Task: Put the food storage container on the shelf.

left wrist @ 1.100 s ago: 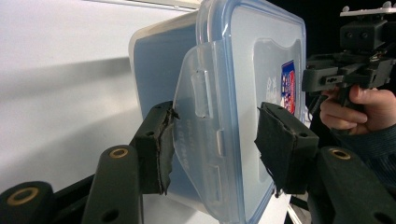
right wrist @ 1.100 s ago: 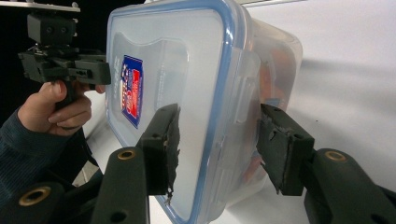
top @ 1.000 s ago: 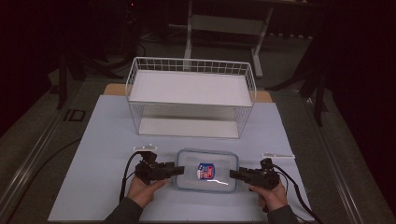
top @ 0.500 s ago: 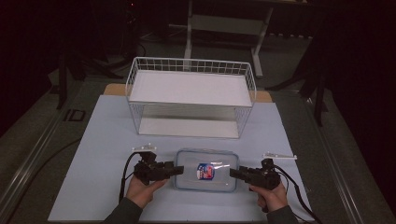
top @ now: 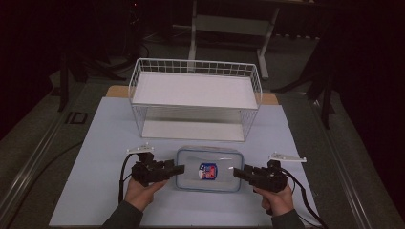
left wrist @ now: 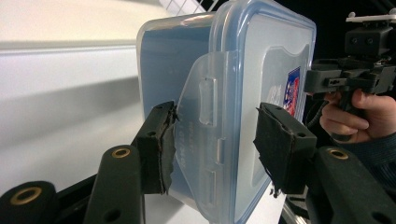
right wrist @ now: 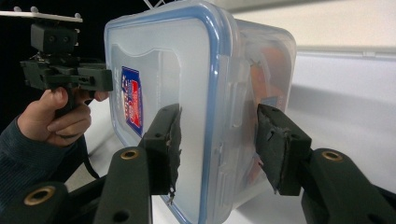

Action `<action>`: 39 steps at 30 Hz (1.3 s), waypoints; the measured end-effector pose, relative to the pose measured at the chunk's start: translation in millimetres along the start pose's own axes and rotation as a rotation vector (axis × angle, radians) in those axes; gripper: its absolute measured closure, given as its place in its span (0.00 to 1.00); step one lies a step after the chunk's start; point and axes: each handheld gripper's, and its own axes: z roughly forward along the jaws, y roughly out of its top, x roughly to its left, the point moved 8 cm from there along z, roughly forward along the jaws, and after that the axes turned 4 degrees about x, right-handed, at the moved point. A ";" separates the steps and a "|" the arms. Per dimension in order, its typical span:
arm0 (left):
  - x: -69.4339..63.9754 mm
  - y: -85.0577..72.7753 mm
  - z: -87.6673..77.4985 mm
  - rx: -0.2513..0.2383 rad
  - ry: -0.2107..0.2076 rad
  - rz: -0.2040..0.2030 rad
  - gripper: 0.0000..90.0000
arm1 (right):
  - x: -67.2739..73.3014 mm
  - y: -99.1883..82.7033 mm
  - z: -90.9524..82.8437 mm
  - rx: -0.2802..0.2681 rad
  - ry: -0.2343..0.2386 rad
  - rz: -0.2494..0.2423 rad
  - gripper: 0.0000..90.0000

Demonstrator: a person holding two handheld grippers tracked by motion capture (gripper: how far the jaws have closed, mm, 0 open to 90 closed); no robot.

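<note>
A clear plastic container (top: pixel 191 164) with a blue-rimmed lid and a red and blue sticker lies on the pale mat near the front edge. My left gripper (top: pixel 179 168) is at its left end. In the left gripper view the jaws (left wrist: pixel 212 140) are shut on that end, one pad pressing the clear latch flap (left wrist: pixel 201 116), the other against the lid. My right gripper (top: pixel 237 172) is at the right end. There its jaws (right wrist: pixel 217 144) straddle the container's end (right wrist: pixel 233 107), and a thin gap shows beside one pad.
A white wire shelf rack (top: pixel 196 90) with two levels stands behind the container in the middle of the mat (top: pixel 95 143). Cables trail from both grippers toward the front. Dark floor and stand legs lie beyond the table.
</note>
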 end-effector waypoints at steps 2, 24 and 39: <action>-1.3 3.0 -3.1 -0.009 0.000 0.010 0.54 | 3.1 3.5 -0.9 -0.009 -0.004 -0.016 0.58; -20.5 50.9 -46.0 -0.123 0.035 0.142 0.54 | 40.4 57.3 -9.0 -0.116 0.008 -0.186 0.58; -28.2 81.2 -63.9 -0.176 0.052 0.192 0.54 | 56.2 93.1 -13.2 -0.172 0.010 -0.257 0.58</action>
